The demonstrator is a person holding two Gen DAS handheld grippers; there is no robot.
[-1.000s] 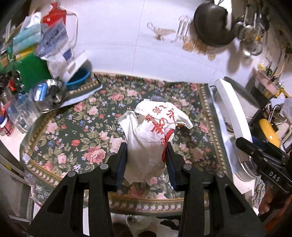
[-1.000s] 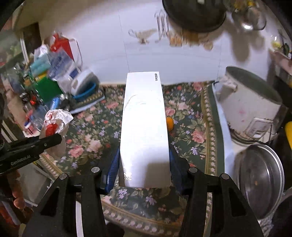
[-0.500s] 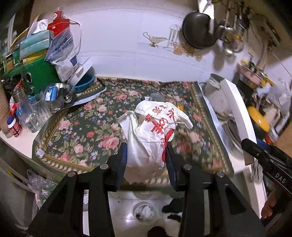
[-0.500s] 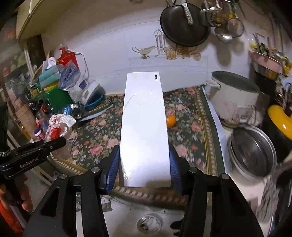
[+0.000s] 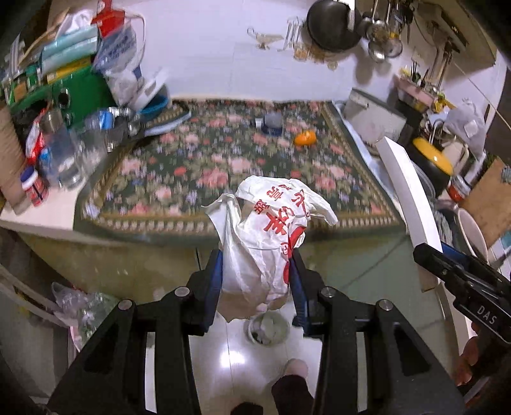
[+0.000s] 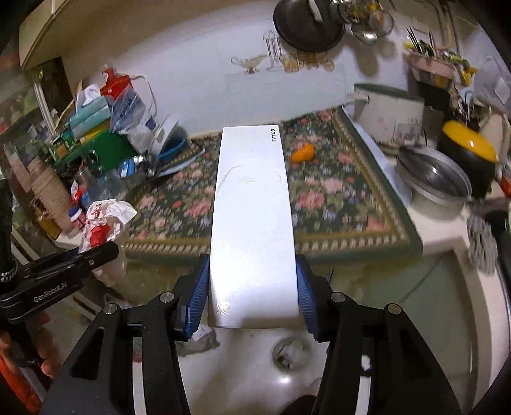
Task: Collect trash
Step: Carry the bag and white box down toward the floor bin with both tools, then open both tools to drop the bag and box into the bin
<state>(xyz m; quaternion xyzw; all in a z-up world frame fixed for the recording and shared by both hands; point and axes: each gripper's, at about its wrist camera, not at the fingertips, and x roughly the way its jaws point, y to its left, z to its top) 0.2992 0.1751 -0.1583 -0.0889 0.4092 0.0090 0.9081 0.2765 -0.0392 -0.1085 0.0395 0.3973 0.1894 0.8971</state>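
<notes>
Left gripper [image 5: 257, 281] clamps crumpled bag [image 5: 271, 230]; right gripper [image 6: 252, 287] clamps white box [image 6: 252, 217]; floor bin [image 5: 266, 327] below; drop pending.

A: You've got warm, dim indoor light; floral mat [image 5: 204, 166] and counter clutter smear with motion blur.

B: Held bag [image 5: 271, 230] stays sharp. Glare spots on your floor tiles [image 5: 233, 357]; fisheye bends and darkens the corners.

Ahead of my tool lies a floral mat [image 5: 223, 166] with an orange [image 5: 305, 138] toward its far right. A black pan [image 6: 308, 27] hangs above, and a yellow-lidded pot [image 6: 469, 150] sits right.
</notes>
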